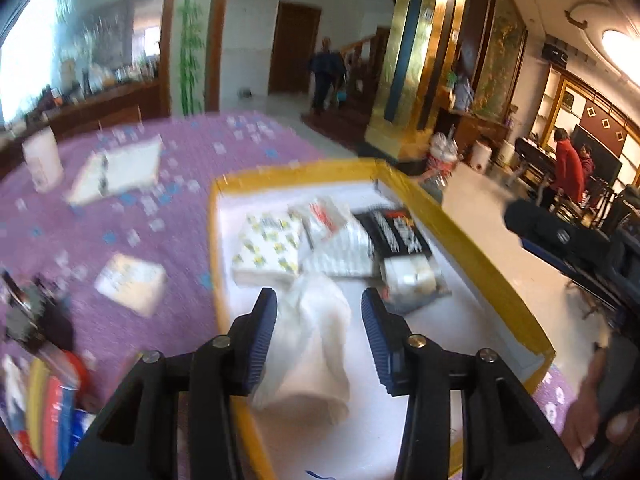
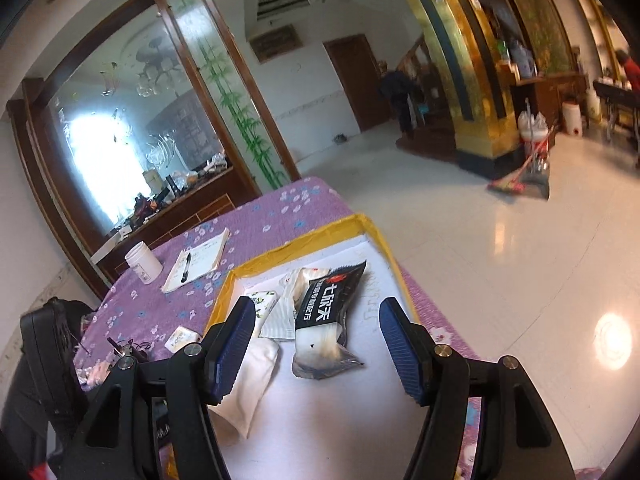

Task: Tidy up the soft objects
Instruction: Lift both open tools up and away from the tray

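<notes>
Centrally, a shallow white tray (image 2: 362,218) with a yellow taped rim sits on a purple flowered tablecloth (image 2: 256,216). Left gripper (image 1: 319,304): jaws spread, nothing pinched; a white folded cloth (image 1: 316,344) lies on the tray floor between and below the blue pads, apart from them as far as the blur allows, its long axis running from 12 o'clock down to 6 o'clock in the left wrist view. Right gripper (image 2: 318,312): jaws spread wide, empty. In the right wrist view a black-and-clear snack packet (image 2: 326,320) lies between the fingers, its long axis tilted from 1 o'clock to 7 o'clock, black printed end toward 1 o'clock, clear end toward the camera. At its 9 o'clock lie a striped white packet (image 2: 280,316) and a flower-printed tissue pack (image 2: 264,300). Outside the tray, toward 10 o'clock, are a notebook with a pen (image 2: 198,260) and a white jar (image 2: 143,260).
</notes>
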`<action>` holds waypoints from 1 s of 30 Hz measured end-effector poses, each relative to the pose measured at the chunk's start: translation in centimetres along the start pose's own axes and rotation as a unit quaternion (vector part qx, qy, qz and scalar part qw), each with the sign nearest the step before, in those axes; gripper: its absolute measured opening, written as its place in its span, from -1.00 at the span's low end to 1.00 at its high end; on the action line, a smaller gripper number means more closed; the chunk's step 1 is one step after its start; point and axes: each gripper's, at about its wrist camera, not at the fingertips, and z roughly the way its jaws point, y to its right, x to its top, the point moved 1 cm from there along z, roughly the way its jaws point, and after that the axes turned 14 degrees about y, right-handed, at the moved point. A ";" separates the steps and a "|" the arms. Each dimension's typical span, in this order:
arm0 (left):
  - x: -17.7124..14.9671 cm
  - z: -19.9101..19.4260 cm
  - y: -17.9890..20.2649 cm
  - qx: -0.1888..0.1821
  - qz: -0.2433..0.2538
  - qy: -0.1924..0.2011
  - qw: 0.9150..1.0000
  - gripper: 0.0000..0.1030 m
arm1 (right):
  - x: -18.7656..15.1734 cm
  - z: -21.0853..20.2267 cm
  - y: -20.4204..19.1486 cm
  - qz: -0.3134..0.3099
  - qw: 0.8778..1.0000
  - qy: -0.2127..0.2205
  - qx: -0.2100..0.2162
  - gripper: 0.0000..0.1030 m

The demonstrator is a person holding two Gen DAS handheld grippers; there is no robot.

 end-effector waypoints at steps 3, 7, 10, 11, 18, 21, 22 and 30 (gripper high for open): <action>0.6 -2.0 0.7 0.027 0.033 0.059 0.997 0.04 | 0.2 -2.7 -1.4 -0.051 0.998 0.042 -0.021 0.46; 1.5 -4.7 1.2 0.060 0.066 0.136 0.987 0.21 | 0.7 -6.7 -2.9 -0.100 0.987 0.115 -0.046 0.55; 2.1 -7.5 1.3 0.086 0.081 0.200 0.973 0.43 | 0.7 -9.6 -3.5 -0.122 0.976 0.172 -0.058 0.73; 2.2 -8.2 1.3 0.088 0.082 0.215 0.969 0.47 | 0.7 -10.1 -3.8 -0.126 0.973 0.182 -0.060 0.77; 2.0 -14.1 0.6 0.110 0.097 0.309 0.940 0.73 | -0.5 -12.4 -6.3 -0.161 0.964 0.209 -0.044 0.85; 1.1 -15.7 0.2 0.122 0.110 0.324 0.932 0.79 | -1.2 -12.9 -7.1 -0.163 0.963 0.211 -0.037 0.94; 0.8 -16.2 -0.1 0.124 0.111 0.328 0.930 0.83 | -1.5 -13.1 -7.5 -0.166 0.962 0.212 -0.036 0.97; -1.3 -20.0 -3.3 0.140 0.095 0.355 0.920 0.99 | -3.5 -13.1 -10.1 -0.199 0.952 0.226 -0.043 0.98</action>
